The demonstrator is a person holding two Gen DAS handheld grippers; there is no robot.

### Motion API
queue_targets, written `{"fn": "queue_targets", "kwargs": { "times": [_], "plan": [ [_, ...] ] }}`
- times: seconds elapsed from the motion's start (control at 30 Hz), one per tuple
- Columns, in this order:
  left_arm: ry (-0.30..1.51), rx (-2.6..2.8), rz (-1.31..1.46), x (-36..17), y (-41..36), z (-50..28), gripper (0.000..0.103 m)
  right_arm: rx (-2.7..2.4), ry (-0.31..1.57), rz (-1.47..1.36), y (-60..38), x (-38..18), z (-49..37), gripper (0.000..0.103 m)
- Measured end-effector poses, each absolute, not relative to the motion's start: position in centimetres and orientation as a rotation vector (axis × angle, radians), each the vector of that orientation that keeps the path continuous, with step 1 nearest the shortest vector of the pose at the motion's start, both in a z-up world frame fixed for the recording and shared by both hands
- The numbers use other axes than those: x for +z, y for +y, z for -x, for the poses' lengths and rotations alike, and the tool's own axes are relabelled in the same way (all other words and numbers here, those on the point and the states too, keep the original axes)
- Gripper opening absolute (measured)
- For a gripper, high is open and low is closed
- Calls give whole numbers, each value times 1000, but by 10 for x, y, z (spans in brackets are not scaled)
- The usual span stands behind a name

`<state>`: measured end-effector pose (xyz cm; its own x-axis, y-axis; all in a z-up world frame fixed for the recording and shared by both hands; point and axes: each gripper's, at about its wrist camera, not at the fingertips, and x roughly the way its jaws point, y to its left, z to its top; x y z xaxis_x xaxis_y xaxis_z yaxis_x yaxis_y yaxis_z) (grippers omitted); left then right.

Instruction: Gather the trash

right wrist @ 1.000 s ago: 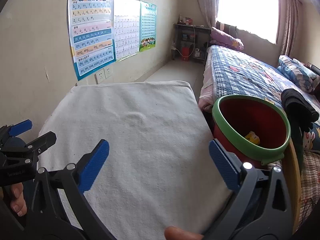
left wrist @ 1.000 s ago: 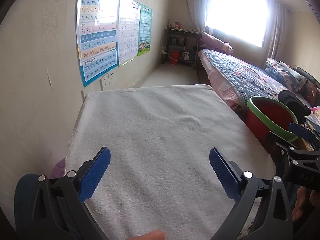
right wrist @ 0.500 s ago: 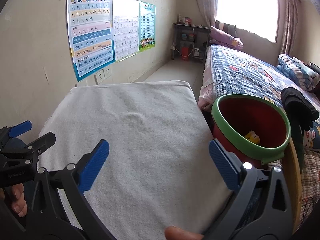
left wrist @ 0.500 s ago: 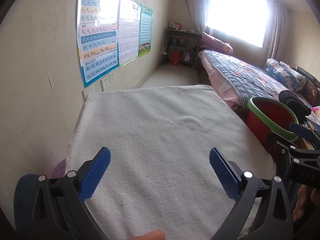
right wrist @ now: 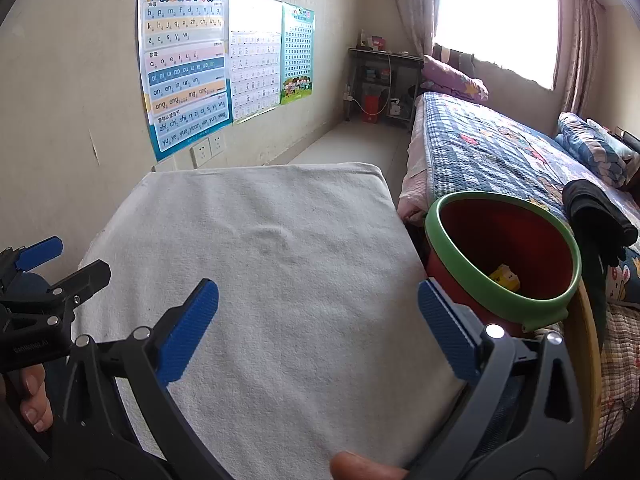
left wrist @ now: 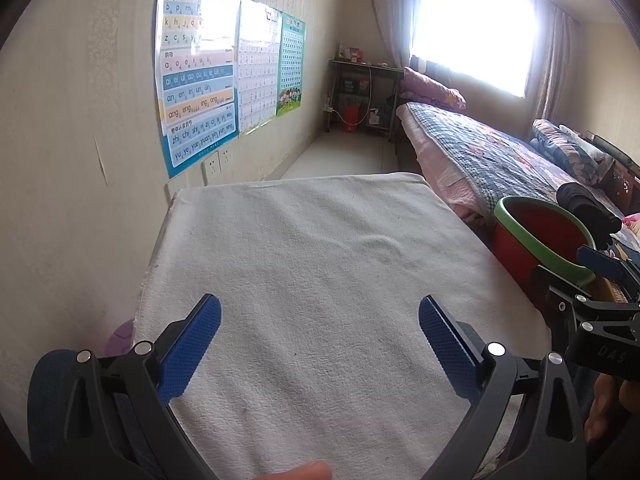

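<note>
1. Left wrist view. Both blue textured fingers (left wrist: 192, 344) of the left gripper (left wrist: 320, 340) stand spread wide, with nothing between them and nothing touched; they hang over the near part of a table draped in white terry cloth (left wrist: 320, 260). At the right edge the black frame of the right gripper (left wrist: 596, 320) enters, with a hand (left wrist: 608, 412) beneath it. Beyond it stands a red plastic bucket with a green rim (left wrist: 536, 232), just beside the table's right edge; its inside is hidden from this angle. A bed with a blue patchwork quilt (left wrist: 488, 156) lies behind, and pinyin wall charts (left wrist: 200, 76) hang on the left wall.

2. Right wrist view. Blue fingers (right wrist: 188, 332) of the right gripper (right wrist: 320, 336) are likewise spread to full width, empty and in contact with nothing, above the same cloth-covered table (right wrist: 260, 280). The right finger overlaps the bucket's (right wrist: 496, 308) near wall in the frame. The left gripper (right wrist: 36, 304) shows at the left edge, a hand (right wrist: 32, 404) below it.

3. Differences between views. Only the right wrist view looks into the bucket, where a small yellow piece of trash (right wrist: 505, 277) lies at the bottom. It also shows a black garment (right wrist: 600, 216) draped just behind the bucket more fully.
</note>
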<state>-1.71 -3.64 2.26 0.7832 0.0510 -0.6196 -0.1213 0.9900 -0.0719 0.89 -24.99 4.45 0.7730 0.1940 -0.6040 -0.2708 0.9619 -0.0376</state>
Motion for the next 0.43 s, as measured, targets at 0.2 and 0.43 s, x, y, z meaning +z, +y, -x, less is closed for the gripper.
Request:
{"fn": "queue_targets", "kwargs": {
  "times": [0.2, 0.43],
  "plan": [
    [657, 86, 122, 24, -33, 19, 95, 252, 642, 125, -250, 44, -9, 98],
    [661, 98, 117, 25, -33, 18, 95, 251, 642, 125, -249, 44, -9, 98]
  ]
}}
